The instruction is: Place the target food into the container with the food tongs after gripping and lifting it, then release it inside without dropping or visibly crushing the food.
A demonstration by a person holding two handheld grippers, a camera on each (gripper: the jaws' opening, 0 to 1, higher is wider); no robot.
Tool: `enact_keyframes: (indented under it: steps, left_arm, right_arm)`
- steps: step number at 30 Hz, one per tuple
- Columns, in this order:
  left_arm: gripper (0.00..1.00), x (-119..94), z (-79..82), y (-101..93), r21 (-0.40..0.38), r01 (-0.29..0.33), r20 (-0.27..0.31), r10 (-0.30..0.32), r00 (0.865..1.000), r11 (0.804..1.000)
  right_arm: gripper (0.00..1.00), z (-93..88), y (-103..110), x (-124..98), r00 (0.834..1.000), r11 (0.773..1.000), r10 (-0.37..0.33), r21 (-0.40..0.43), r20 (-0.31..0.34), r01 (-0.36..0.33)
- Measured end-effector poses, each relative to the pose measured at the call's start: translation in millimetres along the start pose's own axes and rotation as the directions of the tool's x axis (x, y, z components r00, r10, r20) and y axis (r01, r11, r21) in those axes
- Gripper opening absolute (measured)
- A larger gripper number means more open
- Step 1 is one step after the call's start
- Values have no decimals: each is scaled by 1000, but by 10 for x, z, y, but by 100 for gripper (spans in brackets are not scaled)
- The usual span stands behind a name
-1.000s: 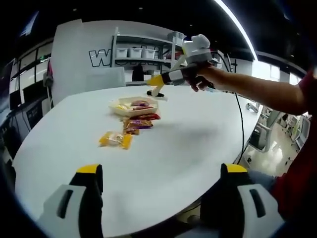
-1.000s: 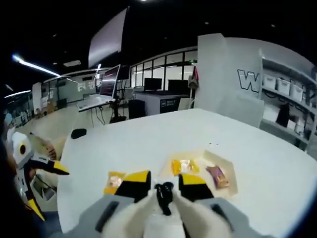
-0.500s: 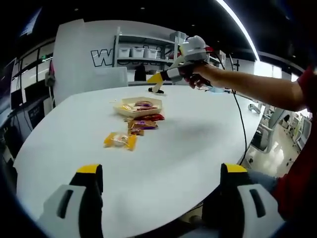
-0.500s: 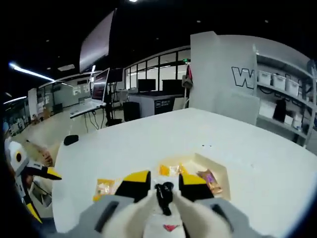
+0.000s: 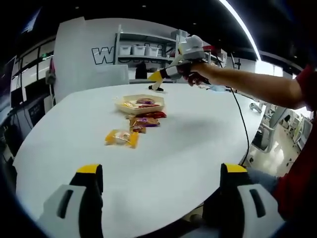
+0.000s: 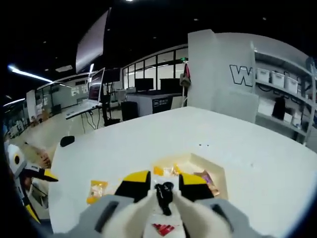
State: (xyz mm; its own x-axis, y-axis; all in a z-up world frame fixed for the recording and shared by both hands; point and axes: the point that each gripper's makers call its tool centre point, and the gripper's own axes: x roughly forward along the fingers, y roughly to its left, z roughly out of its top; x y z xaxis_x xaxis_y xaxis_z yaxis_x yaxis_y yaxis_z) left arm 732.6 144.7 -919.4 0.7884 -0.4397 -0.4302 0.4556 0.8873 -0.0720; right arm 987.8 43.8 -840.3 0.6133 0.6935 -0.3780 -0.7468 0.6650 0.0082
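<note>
The right gripper [image 6: 164, 181], jaws clamped on black food tongs [image 6: 164, 194], hovers above the tray [image 6: 221, 174] of snack packets. The left gripper [image 5: 161, 171] hangs with jaws wide over the tabletop [image 5: 188, 139].

In the left gripper view, a tray [image 5: 140, 103] sits on the table [image 5: 188, 144] toward its far side, with packets inside. Just before the tray lie two more packets [image 5: 144, 120], touching each other. Nearer still, and apart from them, lies a lone packet [image 5: 120, 138]. The right gripper [image 5: 157, 77] hangs above the table just behind the tray. Shelves [image 5: 143, 54] stand behind the table.
</note>
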Motion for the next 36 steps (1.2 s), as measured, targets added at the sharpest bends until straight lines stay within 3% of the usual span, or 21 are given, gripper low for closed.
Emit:
enact_keyframes:
  steps: [27, 32, 34, 36]
  left_arm:
    - [96, 22, -21, 52, -19, -5, 4, 5, 1000, 1000]
    - [96, 14, -36, 63, -18, -7, 1, 7, 1000, 1000]
    - [96, 6, -31, 68, -19, -8, 2, 8, 1000, 1000]
    - [96, -4, -18, 72, -18, -10, 5, 10, 1000, 1000]
  right_arm:
    - [17, 170, -113, 43, 998, 998, -58, -13, 39, 59]
    - [18, 264, -216, 58, 995, 997, -74, 0, 66, 74]
    - [19, 389, -234, 20, 989, 996, -86, 12, 120, 85]
    - [20, 440, -224, -9, 989, 997, -73, 33, 129, 69]
